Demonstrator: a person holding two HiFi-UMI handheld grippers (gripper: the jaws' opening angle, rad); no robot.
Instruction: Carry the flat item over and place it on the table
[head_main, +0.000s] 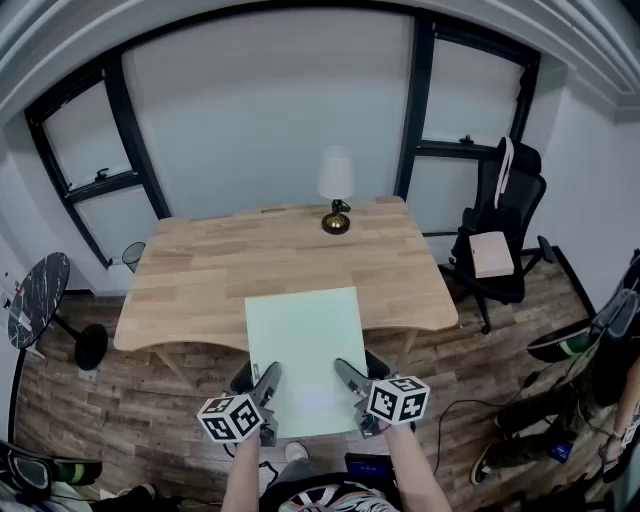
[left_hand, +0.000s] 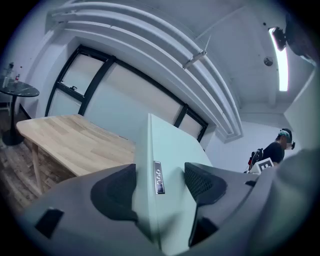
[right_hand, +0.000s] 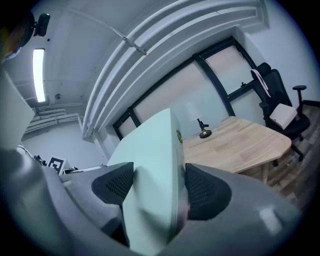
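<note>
Office rm w/ dark-framed windows and plank floor: a pale wood table (head_main: 200, 290) fills the middle, bare except for a small lamp (head_main: 336, 190) at its far edge. A black office chair (head_main: 505, 230) w/ a box (head_main: 491, 254) on its seat stands to the right. A round dark side table (head_main: 38, 300) stands at far left.

A person at the near side of the table carries a pale-green flat panel (head_main: 305, 340) w/ two handheld grippers. The left gripper (head_main: 258, 378) clamps the panel's near-left corner area and the right gripper (head_main: 360, 375) the near-right. In both gripper views the jaws stand wide, w/ the panel's thickness filling the gap and the dark pads pressing on its two faces. So both claws are clenched on the panel, not released.

The panel's far half lies over the near part of the tabletop, while its near half juts out past the table edge toward the person. Whether the far edge already touches the wood can't be told from the head view. The gripper views suggest it's tilted up and clear of the table.

The two-point hold on the near edge looks deliberate: a wide, thin sheet would twist or droop from one clamp, and gripping the trailing edge leaves the leading edge free to go down first. Prob. stage is final approach, w/ lowering and letting go not yet done. There's ample free surface btwn panel and lamp.
</note>
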